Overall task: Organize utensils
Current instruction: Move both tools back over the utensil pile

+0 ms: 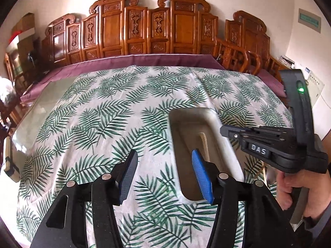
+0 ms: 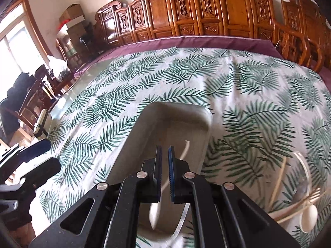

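Observation:
A long grey tray (image 1: 215, 119) (image 2: 144, 128) lies on the leaf-print cloth. In it rests a slim pale utensil (image 1: 203, 142) (image 2: 185, 149), partly hidden by fingers in both views. My left gripper (image 1: 165, 177) stands open and holds nothing. Its blue-padded right finger (image 1: 201, 175) hangs over the tray's near left side, and the other finger is over the cloth. My right gripper (image 2: 164, 175) (image 1: 224, 131) hovers shut over the tray's near end, the pale utensil showing through the thin gap. I see nothing pinched in it.
A clear glass (image 2: 302, 177) at the right holds chopsticks (image 2: 279, 183), a wooden fork (image 2: 314, 195) and a white spoon (image 2: 308, 217). A small strapped device (image 1: 9, 165) sits at the table's left edge. Carved wooden panels (image 1: 144, 26) and chairs line the far side.

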Available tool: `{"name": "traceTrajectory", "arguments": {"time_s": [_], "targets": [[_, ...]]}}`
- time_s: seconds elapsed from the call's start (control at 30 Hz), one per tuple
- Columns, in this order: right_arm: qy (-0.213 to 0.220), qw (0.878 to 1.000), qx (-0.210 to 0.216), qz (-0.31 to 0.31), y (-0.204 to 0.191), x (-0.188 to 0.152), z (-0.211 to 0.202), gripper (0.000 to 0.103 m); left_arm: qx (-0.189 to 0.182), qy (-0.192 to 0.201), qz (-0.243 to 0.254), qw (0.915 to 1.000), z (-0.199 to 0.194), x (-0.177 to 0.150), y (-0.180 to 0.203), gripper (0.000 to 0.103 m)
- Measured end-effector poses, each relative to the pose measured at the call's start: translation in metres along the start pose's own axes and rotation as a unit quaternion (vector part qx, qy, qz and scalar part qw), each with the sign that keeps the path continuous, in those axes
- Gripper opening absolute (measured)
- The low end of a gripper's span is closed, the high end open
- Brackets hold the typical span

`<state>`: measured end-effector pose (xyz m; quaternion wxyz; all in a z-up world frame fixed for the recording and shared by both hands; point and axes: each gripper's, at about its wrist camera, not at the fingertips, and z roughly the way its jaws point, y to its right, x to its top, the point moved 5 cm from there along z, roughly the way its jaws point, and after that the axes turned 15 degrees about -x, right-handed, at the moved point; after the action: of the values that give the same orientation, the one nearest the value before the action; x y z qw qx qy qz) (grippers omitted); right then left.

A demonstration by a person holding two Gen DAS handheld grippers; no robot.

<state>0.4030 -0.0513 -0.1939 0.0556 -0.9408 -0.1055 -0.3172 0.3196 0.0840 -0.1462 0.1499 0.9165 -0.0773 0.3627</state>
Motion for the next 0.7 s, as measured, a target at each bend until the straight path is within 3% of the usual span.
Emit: {"name": "traceTrajectory", "arguments": {"time_s": [0.2,0.43,0.7], "targets": [[0.028,0.999,-0.041,-0.022,0.051,-0.029,-0.040,0.008,-0.019,-0.004,0.020,0.9996,0.005,-0.003,0.033,0.053],[0.030,0.995,-0.095,-0.007,0.131,-0.069,-0.068,0.008,-0.044,-0.015,0.047,0.9978,0.018,-0.010,0.081,0.053],[0.006,0.990,-0.132,0.041,0.206,-0.101,-0.065,0.027,-0.077,-0.020,0.055,0.9953,0.035,-0.019,0.124,0.053]]}}
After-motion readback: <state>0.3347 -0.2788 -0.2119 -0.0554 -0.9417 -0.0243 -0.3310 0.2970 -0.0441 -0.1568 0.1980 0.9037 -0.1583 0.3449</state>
